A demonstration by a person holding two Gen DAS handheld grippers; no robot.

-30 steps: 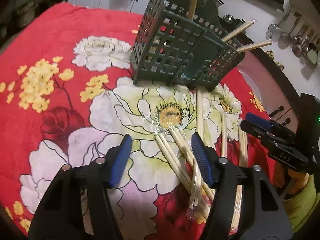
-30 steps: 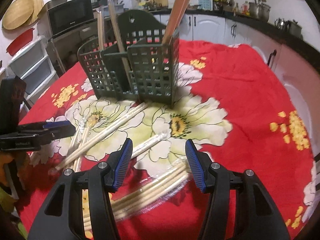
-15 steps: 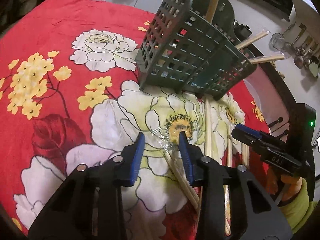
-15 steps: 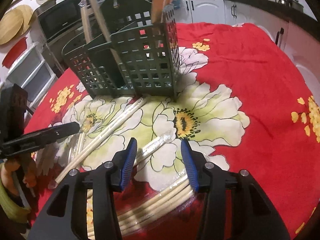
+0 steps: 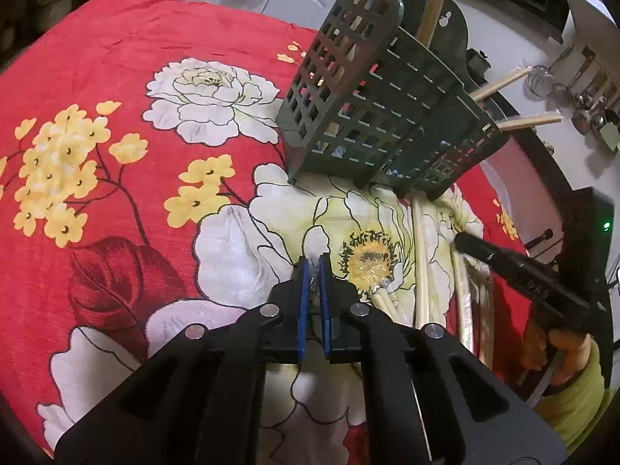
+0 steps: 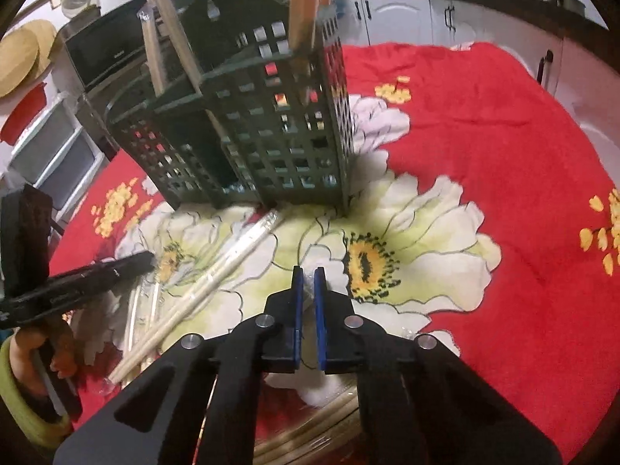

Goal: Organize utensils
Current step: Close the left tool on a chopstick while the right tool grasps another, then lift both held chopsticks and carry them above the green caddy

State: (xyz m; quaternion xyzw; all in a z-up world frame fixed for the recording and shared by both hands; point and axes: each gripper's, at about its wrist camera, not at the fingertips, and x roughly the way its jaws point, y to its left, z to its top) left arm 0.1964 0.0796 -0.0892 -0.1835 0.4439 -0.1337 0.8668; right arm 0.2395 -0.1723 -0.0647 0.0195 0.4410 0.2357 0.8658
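Note:
A dark green lattice utensil caddy [image 5: 372, 116] stands on the red floral cloth, with wrapped chopsticks standing in its compartments; it also shows in the right wrist view [image 6: 252, 135]. Several plastic-wrapped wooden chopstick pairs [image 5: 422, 263] lie on the cloth in front of it, and show in the right wrist view [image 6: 217, 275]. My left gripper [image 5: 314, 267] is shut on the clear wrapper end of one pair. My right gripper [image 6: 306, 275] is shut on the wrapper end of another pair [image 6: 310, 285]. Each gripper shows from the side in the other's view.
The red floral cloth [image 5: 116, 77] covers the whole table. Kitchen cabinets [image 6: 426, 19], a microwave [image 6: 104, 50] and hanging utensils [image 5: 593, 100] surround it. More wrapped chopsticks lie under my right gripper [image 6: 321, 422].
Both grippers moved forward and down toward the cloth and closed from wide open onto the wrapper ends of chopstick pairs.

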